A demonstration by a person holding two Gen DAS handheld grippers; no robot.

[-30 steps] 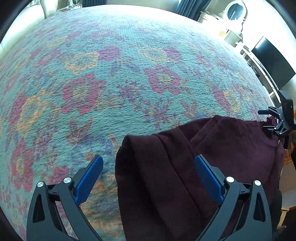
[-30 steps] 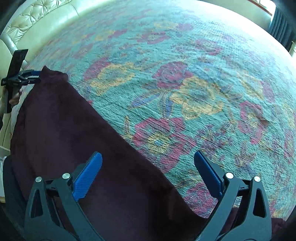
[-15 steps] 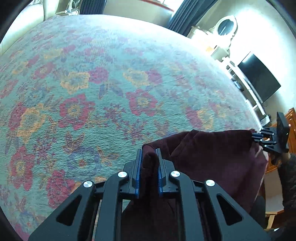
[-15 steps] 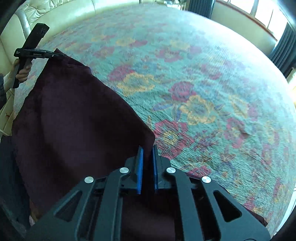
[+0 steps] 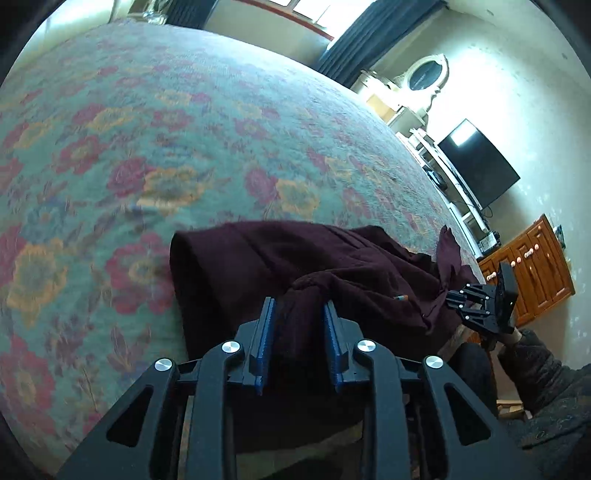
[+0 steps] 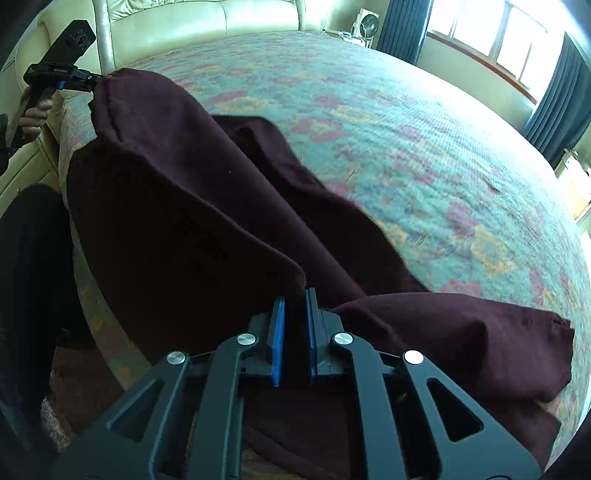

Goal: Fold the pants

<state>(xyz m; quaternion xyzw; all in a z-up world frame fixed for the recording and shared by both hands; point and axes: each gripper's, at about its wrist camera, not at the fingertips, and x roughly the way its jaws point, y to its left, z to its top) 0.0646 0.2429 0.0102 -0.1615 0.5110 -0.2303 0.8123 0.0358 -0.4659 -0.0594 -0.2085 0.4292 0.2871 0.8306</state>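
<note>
Dark maroon pants lie bunched near the front edge of a floral bedspread. My left gripper has a thick bunch of the cloth between its blue pads, and its jaws are opening slightly around it. In the right wrist view the left gripper holds one corner of the pants up off the bed. My right gripper pinches a raised edge of the cloth, its jaws also easing open, and it shows far right as the right gripper on the other corner.
The bedspread stretches far beyond the pants. A cream padded headboard backs the bed. A black TV, a wooden cabinet and a round mirror stand to the right. The person's dark leg is at the bed edge.
Both grippers went from wide open to closed on the pants' edge. They then lifted it and carried it back, so the cloth now hangs doubled over itself.
</note>
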